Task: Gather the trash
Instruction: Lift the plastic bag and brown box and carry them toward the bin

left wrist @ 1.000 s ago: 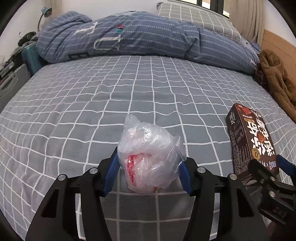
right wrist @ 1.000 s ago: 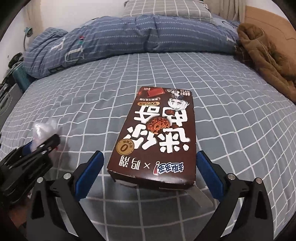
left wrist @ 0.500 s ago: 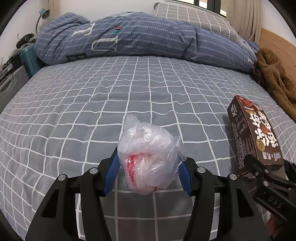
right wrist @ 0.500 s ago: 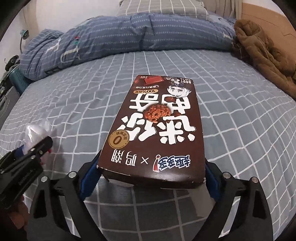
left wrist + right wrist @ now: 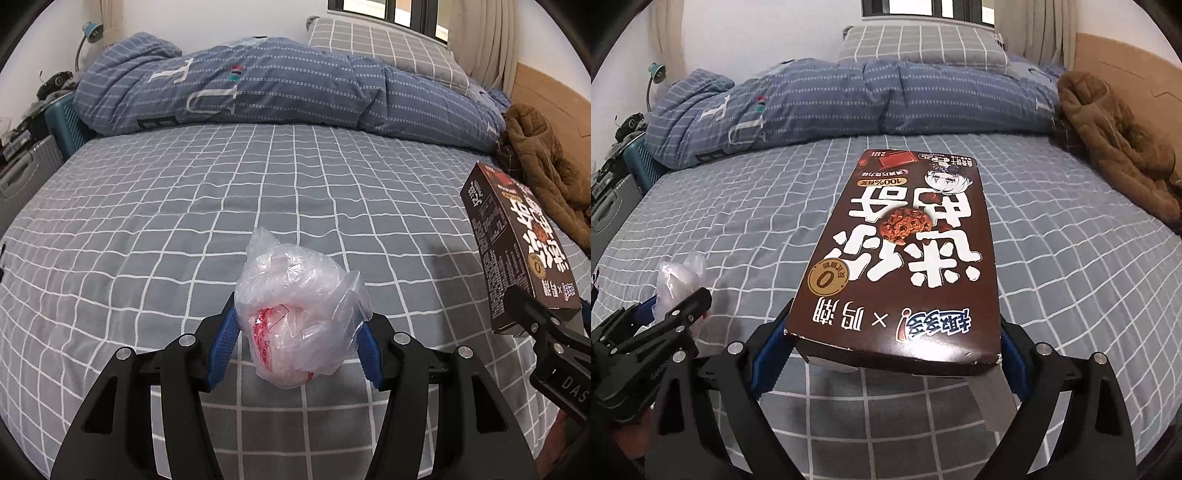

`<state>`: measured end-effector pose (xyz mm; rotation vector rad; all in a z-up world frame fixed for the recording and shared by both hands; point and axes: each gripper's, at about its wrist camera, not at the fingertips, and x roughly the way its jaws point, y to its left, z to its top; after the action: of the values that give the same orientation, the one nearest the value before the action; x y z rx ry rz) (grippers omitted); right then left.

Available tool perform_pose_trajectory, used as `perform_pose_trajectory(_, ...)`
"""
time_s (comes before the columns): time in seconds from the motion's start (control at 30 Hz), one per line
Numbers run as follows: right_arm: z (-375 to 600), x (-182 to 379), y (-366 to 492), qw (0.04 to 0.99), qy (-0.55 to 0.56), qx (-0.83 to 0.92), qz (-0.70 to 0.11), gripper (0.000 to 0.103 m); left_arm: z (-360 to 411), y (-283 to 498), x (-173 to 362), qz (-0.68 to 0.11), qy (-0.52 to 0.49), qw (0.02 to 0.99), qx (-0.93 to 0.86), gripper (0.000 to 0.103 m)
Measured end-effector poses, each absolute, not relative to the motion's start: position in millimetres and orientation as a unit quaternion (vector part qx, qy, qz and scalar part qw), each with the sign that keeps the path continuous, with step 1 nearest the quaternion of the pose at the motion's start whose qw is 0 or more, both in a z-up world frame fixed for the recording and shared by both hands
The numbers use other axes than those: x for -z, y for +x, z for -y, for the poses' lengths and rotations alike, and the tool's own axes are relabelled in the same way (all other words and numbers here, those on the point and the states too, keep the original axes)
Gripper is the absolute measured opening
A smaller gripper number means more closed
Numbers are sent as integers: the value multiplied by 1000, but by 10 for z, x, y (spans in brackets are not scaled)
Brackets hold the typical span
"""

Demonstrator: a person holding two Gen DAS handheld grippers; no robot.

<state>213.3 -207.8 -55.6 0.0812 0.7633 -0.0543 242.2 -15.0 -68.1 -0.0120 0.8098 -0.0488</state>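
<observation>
Lifted since a second ago: you are carrying the brown snack box point(image 5: 901, 254) clear of the checked bedsheet point(image 5: 155, 221), where earlier it lay flat between spread fingers; the crumpled plastic bag point(image 5: 301, 317) is riding much as before. Your right gripper point(image 5: 894, 354) is clamping the box by its near end only, so the long far end is cantilevering out and could sag or twist loose if you swing fast. Your left gripper point(image 5: 297, 343) is pinching the bag between its blue pads point(image 5: 223, 341); thin film is slippery and could be creeping out of the grip. Both tools are pointing forward over the bed toward the rolled blue duvet point(image 5: 280, 88), roughly level, side by side, left one just beside the right. No bin is showing in either view.
</observation>
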Motion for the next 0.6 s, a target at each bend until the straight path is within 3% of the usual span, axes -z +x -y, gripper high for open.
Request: perform_pose_trajectory(0.6, 2029, 170, 1681, 945, 4, 27, -327, 89, 134, 1958, 419, -378, -8, 925, 28, 56)
